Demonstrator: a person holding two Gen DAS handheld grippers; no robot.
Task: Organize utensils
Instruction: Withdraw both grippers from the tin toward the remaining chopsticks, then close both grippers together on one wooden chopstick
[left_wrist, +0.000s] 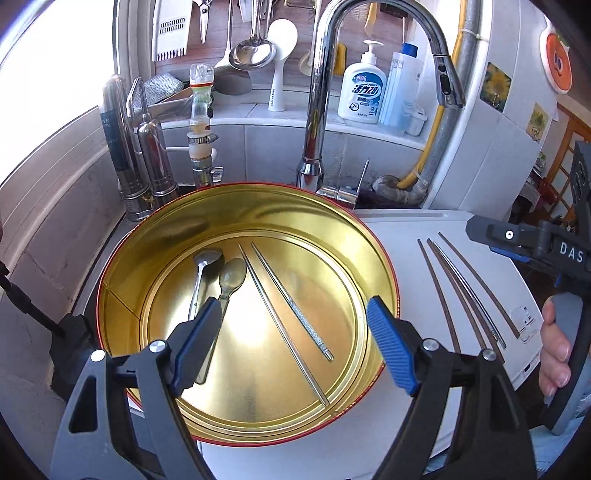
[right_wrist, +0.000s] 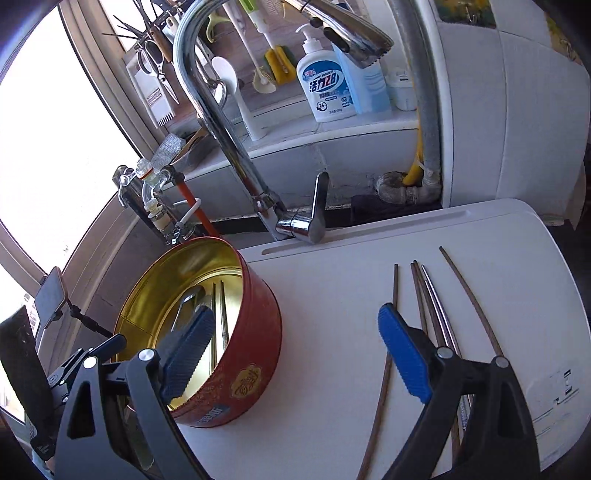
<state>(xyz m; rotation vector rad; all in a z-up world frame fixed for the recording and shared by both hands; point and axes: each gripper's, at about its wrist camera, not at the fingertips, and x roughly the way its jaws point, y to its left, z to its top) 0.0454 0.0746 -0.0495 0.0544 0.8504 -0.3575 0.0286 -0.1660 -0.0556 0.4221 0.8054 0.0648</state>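
Reading "DAS" on right gripper (left_wrist: 532, 247) body

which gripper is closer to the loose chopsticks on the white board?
Right. The right gripper hangs open just above the chopsticks, one finger over them. The left gripper is open over the tin, off to their side.

Our left gripper (left_wrist: 291, 332) hangs with its jaws spread wide and nothing between the blue pads. Our right gripper (right_wrist: 295, 354) is likewise spread wide and holds nothing, our right hand (left_wrist: 556, 350) wrapped around its handle.
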